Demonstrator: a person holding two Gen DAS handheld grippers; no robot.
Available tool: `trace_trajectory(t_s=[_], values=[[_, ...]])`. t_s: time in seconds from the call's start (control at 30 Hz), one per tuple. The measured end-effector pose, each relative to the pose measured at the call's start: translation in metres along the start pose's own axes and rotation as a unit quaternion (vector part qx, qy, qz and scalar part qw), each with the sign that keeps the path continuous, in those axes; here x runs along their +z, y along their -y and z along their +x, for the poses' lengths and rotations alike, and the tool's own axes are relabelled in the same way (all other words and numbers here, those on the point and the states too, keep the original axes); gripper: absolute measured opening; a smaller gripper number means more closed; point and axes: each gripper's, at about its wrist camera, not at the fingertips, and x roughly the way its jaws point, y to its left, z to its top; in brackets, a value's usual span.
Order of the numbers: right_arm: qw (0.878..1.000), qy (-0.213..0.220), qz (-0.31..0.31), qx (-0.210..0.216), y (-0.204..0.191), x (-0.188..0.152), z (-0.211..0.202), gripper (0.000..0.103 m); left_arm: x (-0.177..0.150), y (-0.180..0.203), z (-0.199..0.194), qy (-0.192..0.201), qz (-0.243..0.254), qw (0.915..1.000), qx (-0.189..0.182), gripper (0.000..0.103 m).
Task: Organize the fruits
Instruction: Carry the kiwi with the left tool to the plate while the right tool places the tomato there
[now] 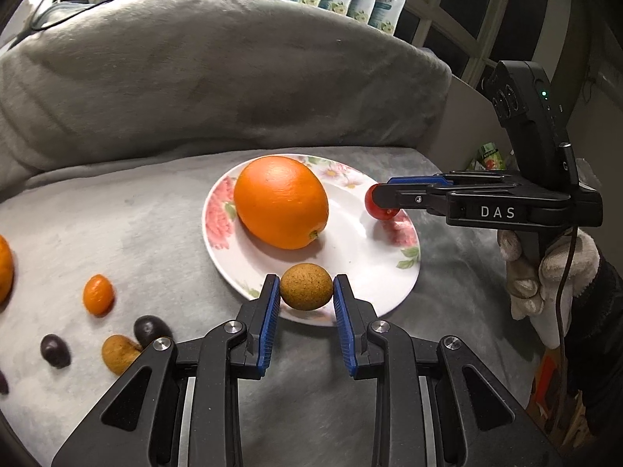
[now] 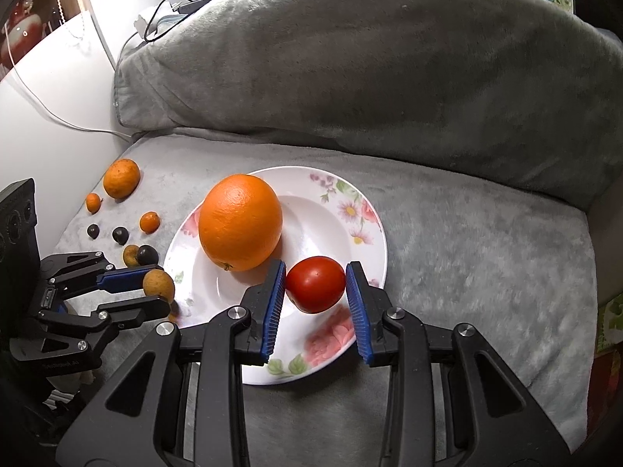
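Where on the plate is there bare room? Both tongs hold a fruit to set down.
The plate is bare in its well, right of the big orange, and on its near rim below the tomato. Its left half is crowded by the orange. Small fruits clutter the blanket to the left; its right side is open.

One plate [image 2: 366,233], one large orange [image 2: 240,222], one tomato [image 2: 316,289], two grippers.

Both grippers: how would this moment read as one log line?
left gripper: shut on round brown fruit | right gripper: shut on red tomato | floral white plate: large orange
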Motion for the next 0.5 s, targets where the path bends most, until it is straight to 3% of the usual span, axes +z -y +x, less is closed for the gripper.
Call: trace_trajectory(t_s=[0.5], values=[[1.000,0.001,0.014,0.004,0.0059,-0.0051,0.0018,0.034,-0.0002,0.0067,0.0074,-0.007,0.002,1.0000,0.004,0.027]])
